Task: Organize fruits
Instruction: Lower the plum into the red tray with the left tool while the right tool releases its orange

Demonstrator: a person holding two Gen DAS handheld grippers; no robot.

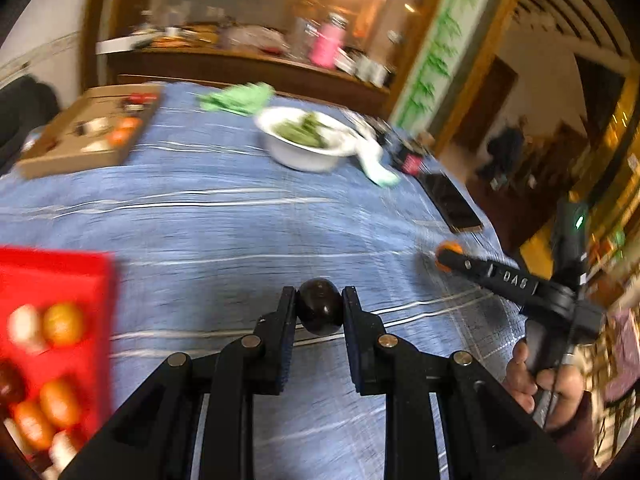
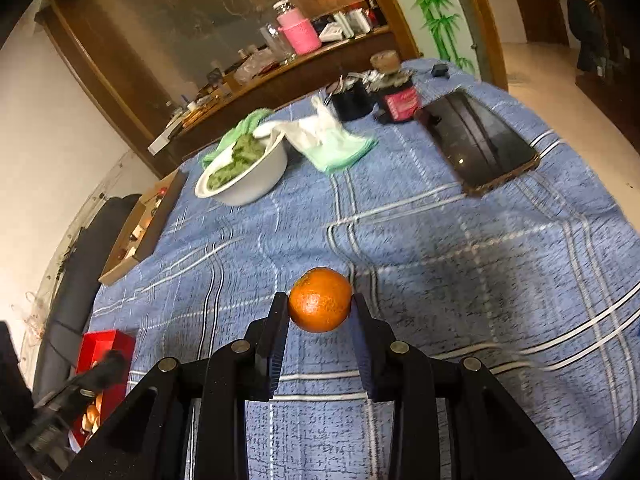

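One blue checked cloth (image 2: 460,248) covers the counter, with a red tray (image 1: 52,280) of orange and pale fruits at the lower left of the left wrist view and a white bowl (image 2: 256,180) of greens toward the upper middle. Left tongs (image 1: 319,312) grip a dark plum (image 1: 319,310) at bottom centre, above the cloth. Right tongs (image 2: 320,308) clamp an orange (image 2: 320,300) at lower centre.

Bowl (image 2: 244,172) sits between box (image 2: 140,224) and phone (image 2: 480,144) on cloth (image 2: 440,260).
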